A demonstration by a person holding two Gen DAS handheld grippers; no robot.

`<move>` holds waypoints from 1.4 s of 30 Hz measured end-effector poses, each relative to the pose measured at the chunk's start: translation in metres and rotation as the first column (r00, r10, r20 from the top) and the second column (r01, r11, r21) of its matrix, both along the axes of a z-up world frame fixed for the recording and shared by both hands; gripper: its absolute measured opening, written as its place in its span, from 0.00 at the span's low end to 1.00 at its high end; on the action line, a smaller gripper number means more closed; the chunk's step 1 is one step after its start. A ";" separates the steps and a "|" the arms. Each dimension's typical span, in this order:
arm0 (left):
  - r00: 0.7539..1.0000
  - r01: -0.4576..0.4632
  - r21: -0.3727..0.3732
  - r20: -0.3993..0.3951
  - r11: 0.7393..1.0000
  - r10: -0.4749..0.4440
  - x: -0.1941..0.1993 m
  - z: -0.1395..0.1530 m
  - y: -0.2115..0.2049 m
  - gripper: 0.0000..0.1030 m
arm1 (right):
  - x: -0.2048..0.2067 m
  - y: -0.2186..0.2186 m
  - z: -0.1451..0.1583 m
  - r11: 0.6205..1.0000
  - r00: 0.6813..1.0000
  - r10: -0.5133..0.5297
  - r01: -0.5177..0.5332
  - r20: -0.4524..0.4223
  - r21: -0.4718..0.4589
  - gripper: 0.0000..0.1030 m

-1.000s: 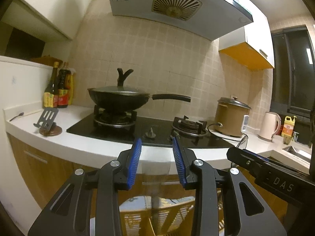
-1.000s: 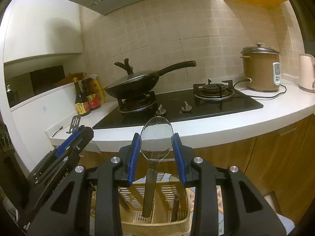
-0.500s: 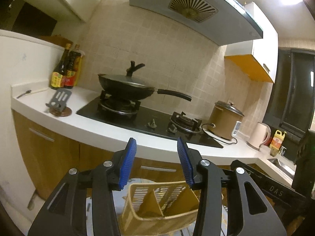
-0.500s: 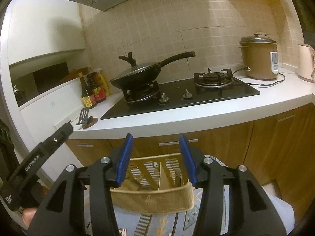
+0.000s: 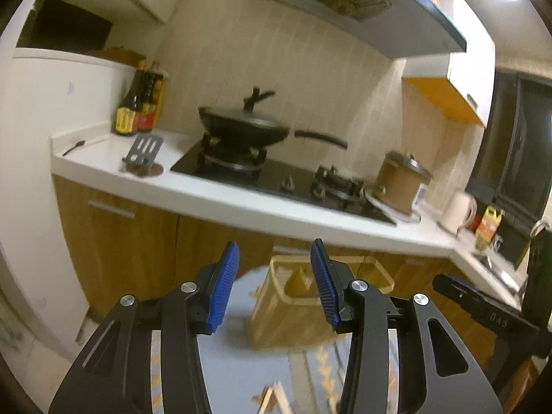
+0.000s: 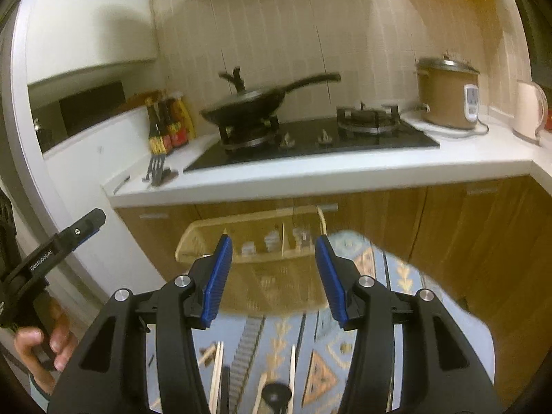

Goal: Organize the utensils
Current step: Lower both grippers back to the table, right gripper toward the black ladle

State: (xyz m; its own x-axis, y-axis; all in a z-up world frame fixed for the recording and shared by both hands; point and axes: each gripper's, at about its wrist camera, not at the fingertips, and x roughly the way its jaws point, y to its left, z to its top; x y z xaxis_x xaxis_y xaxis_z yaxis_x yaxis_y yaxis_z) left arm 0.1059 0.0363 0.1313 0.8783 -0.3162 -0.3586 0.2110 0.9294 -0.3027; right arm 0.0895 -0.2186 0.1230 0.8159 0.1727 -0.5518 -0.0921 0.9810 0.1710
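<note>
1. Right gripper (image 6: 272, 276): jaws apart, nothing between; they have just been opening.
2. Left gripper (image 5: 274, 286): jaws apart, empty.
3. Chopsticks (image 6: 216, 372) lie below the right fingers; the basket (image 6: 252, 241) stands beyond.
4. Judged light, stiff, slippery: pinch mid-shaft.

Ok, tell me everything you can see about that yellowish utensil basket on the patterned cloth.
The utensil basket is a pale yellow, plastic-looking caddy with slotted walls and upright dividers splitting it into compartments. It stands upright on the blue patterned cloth, below the white countertop and in front of the wooden cabinet doors. Blur hides most of its contents. Neither gripper touches it.
</note>
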 end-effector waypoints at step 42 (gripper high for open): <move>0.809 0.385 0.283 -0.561 0.879 -0.174 -0.001 -0.182 -0.053 0.27 | -0.012 0.046 -0.170 0.980 0.847 0.113 -0.180 -0.519 -0.081 0.45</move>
State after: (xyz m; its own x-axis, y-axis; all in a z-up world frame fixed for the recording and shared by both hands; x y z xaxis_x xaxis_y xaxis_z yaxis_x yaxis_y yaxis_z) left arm 0.1049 -0.0164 -0.0508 0.4301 -0.2708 -0.8612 0.3940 0.9146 -0.0908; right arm 0.0772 -0.1724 -0.0472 0.3848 0.1715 -0.9069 -0.1693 0.9790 0.1133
